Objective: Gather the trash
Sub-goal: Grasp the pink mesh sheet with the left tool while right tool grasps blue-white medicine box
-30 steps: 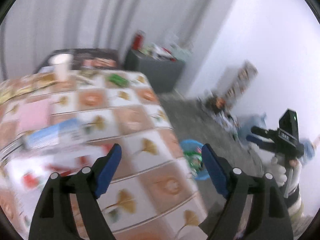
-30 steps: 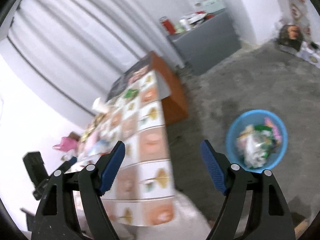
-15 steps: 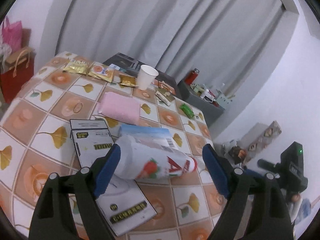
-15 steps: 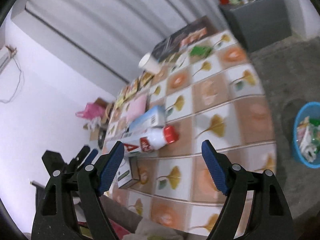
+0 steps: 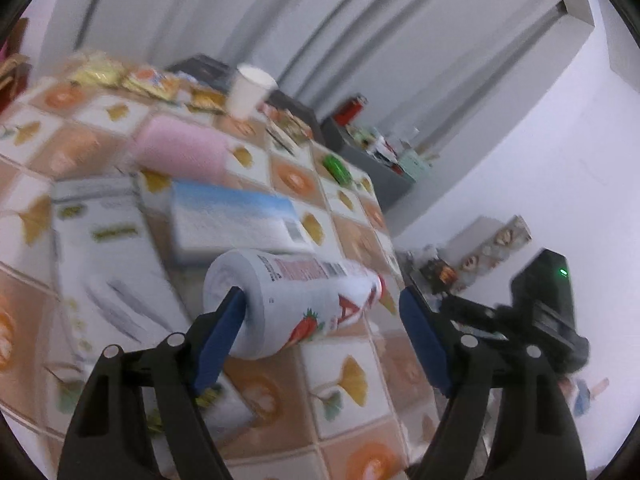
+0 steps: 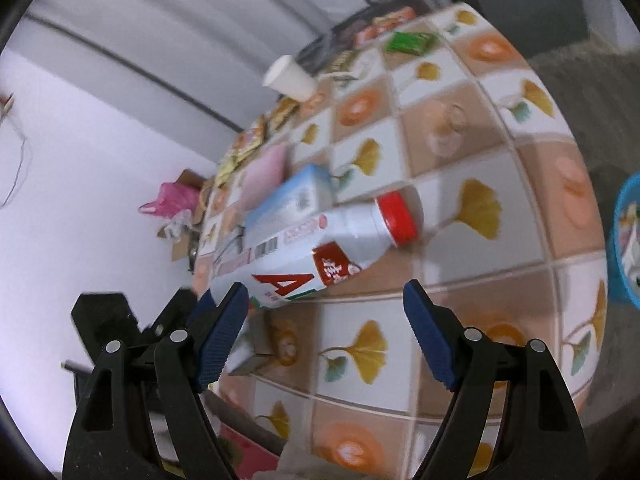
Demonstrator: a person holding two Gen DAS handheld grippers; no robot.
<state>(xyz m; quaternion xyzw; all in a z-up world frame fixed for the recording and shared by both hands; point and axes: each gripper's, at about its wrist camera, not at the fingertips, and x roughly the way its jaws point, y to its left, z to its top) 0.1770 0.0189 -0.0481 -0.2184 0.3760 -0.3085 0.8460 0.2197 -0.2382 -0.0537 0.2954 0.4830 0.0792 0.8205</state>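
right wrist only: blue bin (image 6: 626, 240)

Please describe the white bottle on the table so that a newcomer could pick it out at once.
Start from the table with the ginkgo-leaf tiled cloth. Near its front edge, beside a light-blue carton, a white plastic bottle lies on its side. Unlike the flat boxes and packets nearby, it is round, with a red cap and a strawberry on its label.
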